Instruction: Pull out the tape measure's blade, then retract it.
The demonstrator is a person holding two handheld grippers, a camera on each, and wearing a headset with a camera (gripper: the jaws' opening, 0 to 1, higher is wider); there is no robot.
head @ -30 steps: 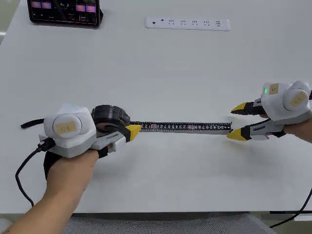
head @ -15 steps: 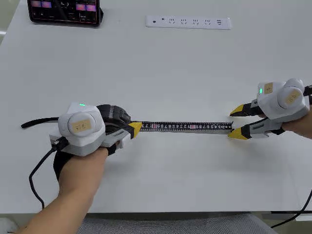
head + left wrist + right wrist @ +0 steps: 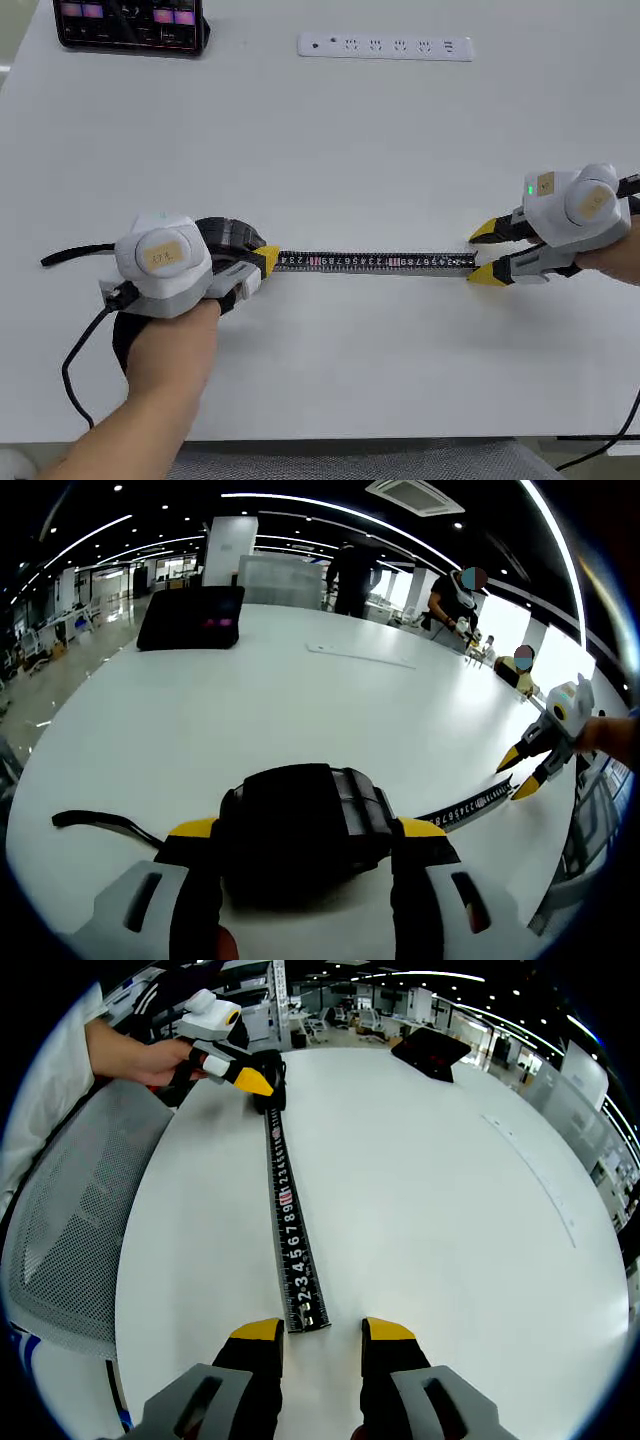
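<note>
Nearest us, our left gripper [image 3: 310, 835] is clamped across the black tape measure [image 3: 228, 235], which sits on the white table [image 3: 330, 150]. From the case the blade [image 3: 375, 262] lies flat, running out to our right gripper [image 3: 322, 1332]. Its jaws stand apart, with the blade's end just beside one tip and not pinched. For a clean retract, we judge it best to hold the case firm and guide the blade in straight, so it cannot whip. Beyond lies a power strip [image 3: 385, 46].

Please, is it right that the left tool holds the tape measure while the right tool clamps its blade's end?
No: the right gripper view shows the right tool open, the blade end lying free at its jaws. The left tool does hold the tape measure.
</note>
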